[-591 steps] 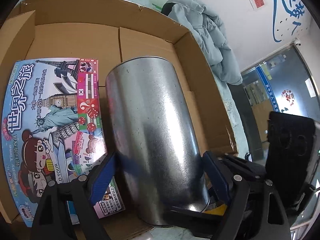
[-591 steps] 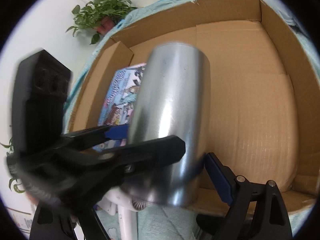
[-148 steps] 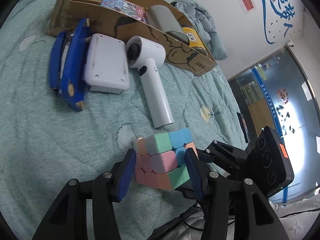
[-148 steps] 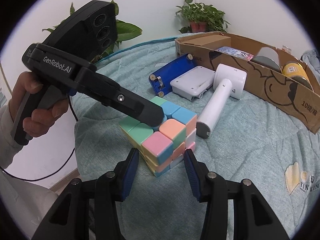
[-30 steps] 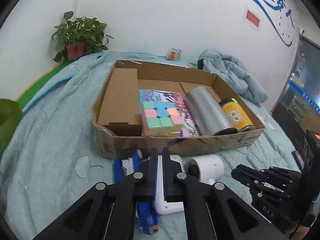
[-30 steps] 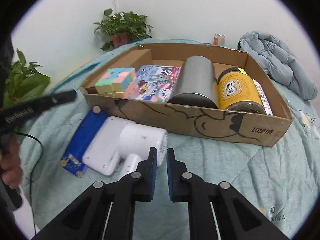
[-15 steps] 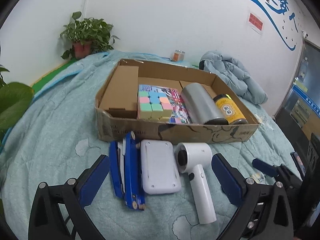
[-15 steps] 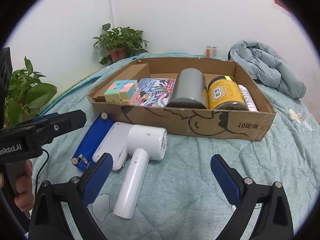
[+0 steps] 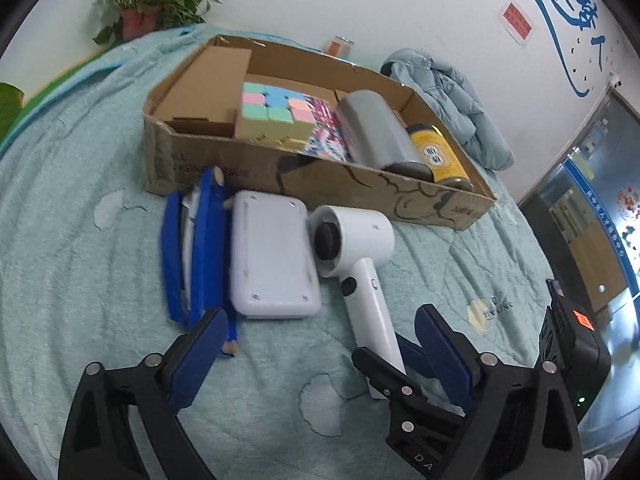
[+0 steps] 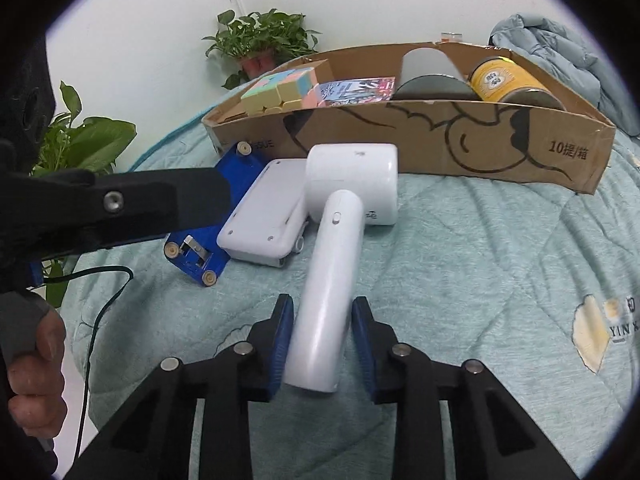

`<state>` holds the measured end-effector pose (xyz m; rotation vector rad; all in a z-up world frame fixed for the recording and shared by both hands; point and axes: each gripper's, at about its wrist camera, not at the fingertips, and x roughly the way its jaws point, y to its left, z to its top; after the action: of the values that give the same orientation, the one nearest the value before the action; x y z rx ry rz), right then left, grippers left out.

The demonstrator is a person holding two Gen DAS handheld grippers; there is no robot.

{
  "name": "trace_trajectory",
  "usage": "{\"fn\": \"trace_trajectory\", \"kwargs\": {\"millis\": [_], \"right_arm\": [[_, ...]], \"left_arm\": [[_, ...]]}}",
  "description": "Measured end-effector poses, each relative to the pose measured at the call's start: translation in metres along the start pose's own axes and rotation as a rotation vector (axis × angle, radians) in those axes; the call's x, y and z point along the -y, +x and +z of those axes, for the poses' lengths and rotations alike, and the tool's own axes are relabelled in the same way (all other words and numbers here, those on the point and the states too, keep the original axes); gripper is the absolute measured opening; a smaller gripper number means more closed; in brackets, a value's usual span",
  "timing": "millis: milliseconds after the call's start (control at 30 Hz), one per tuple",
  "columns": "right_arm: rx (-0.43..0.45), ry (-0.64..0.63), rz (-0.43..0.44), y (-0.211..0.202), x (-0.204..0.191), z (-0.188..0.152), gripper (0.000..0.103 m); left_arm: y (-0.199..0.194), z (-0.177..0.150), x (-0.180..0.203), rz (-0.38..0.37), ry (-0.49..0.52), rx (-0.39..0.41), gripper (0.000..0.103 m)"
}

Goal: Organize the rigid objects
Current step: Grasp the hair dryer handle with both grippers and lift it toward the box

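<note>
A white hair dryer (image 10: 336, 240) lies on the teal quilt, its handle toward me; it also shows in the left wrist view (image 9: 360, 256). My right gripper (image 10: 323, 340) is open, its blue pads on either side of the handle, small gaps showing. My left gripper (image 9: 320, 360) is open wide and empty, above the quilt near the handle's end. A cardboard box (image 9: 360, 184) holds a pastel cube (image 9: 276, 114), a game box, a metal can (image 9: 376, 136) and a yellow jar (image 9: 436, 154).
A white flat device (image 9: 272, 256) and a blue case (image 9: 196, 248) lie left of the dryer, in front of the box. A grey-blue jacket (image 9: 456, 92) lies behind the box. Potted plants stand at the left and back.
Both grippers have come down and forward toward the hair dryer. My right gripper has narrowed around its handle. My left gripper stays wide open.
</note>
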<state>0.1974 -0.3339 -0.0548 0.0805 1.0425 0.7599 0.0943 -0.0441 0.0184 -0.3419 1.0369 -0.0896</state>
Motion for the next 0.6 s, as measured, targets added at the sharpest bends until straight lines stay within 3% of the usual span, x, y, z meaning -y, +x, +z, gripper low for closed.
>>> {"fn": "trace_trajectory", "kwargs": {"millis": [67,200,267,367,500,600], "right_arm": [[0.001,0.024,0.019,-0.007,0.005,-0.005,0.025],[-0.005,0.064,0.025,-0.029,0.016,-0.017,0.024],[-0.030,0.067,0.039,-0.033,0.014,-0.023,0.026],[-0.032,0.051,0.079,-0.036,0.007,-0.033,0.028],[-0.011,0.074,0.084,-0.033,0.007,-0.032,0.028],[-0.043,0.053,0.068,-0.024,0.002,-0.032,0.029]], "left_arm": [[0.009,-0.005,0.008,-0.055,-0.013,-0.047,0.082],[0.028,-0.021,0.025,-0.166,-0.021,-0.125,0.081],[0.040,-0.031,0.033,-0.212,-0.020,-0.178,0.075],[0.051,-0.037,0.036,-0.231,-0.025,-0.227,0.065],[0.055,-0.042,0.039,-0.218,-0.010,-0.221,0.059],[0.057,-0.043,0.042,-0.217,-0.003,-0.224,0.047]]}}
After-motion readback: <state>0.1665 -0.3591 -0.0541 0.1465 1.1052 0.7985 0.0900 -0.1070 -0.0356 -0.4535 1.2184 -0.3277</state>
